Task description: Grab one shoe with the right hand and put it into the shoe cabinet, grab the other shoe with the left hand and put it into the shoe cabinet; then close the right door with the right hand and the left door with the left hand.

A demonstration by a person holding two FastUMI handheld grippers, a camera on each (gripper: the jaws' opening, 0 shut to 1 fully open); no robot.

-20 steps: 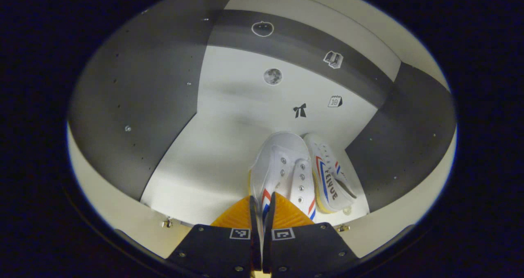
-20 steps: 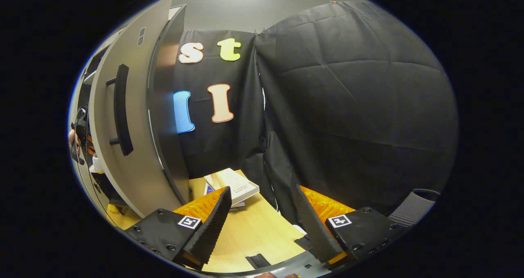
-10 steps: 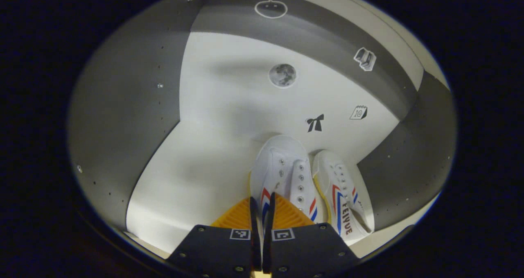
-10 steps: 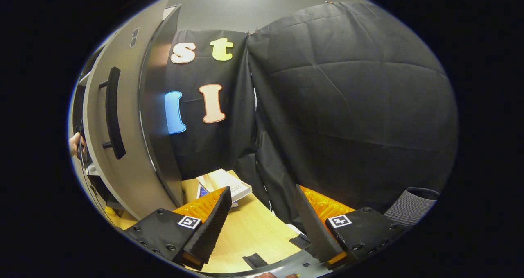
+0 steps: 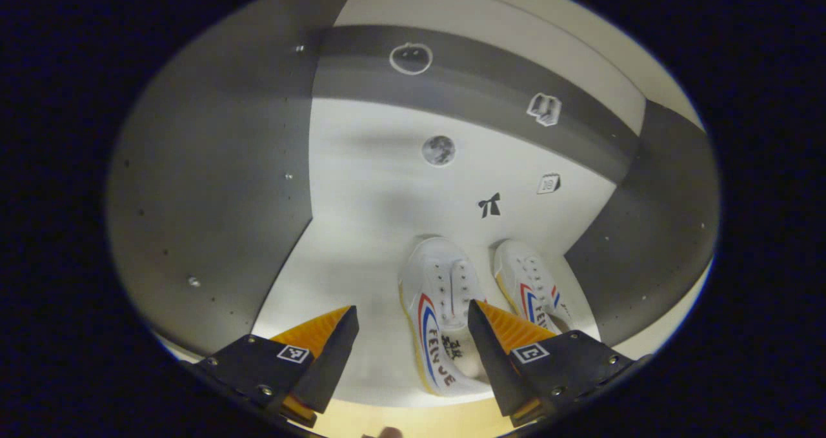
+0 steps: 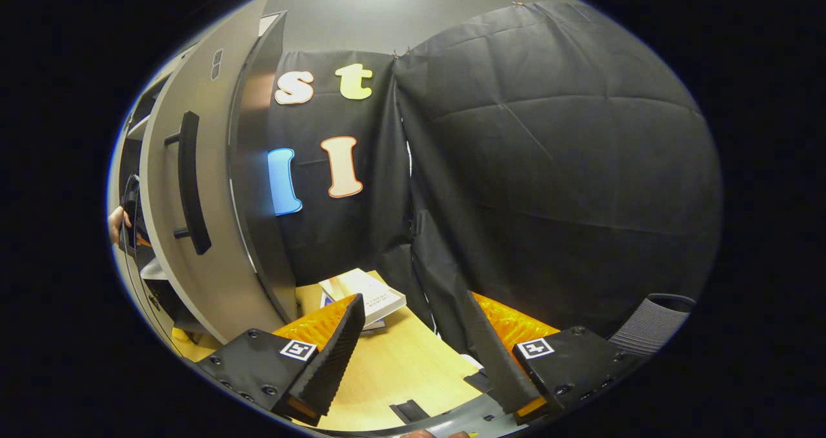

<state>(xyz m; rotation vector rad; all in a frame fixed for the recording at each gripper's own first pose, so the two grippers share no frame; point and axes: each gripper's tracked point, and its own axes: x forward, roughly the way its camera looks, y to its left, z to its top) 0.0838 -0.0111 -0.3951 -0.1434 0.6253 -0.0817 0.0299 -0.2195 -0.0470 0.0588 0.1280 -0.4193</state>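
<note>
While its jaws stand spread and empty, the left gripper (image 5: 413, 325) hovers at the shoe cabinet (image 5: 213, 186) mouth; nearer shoe (image 5: 439, 302) on the shelf, second shoe (image 5: 532, 283) beside it. Right gripper (image 6: 410, 318): spread, empty, over the table (image 6: 400, 367); right door (image 6: 213, 219) ajar beyond.

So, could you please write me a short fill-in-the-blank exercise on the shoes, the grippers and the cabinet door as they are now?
1. The number of white shoes lying on the cabinet shelf is ____.
2. The left gripper has its jaws ____.
3. The right gripper holds ____.
4. The right door with its dark handle stands ____.

Missing words: two; open; nothing; open
</note>
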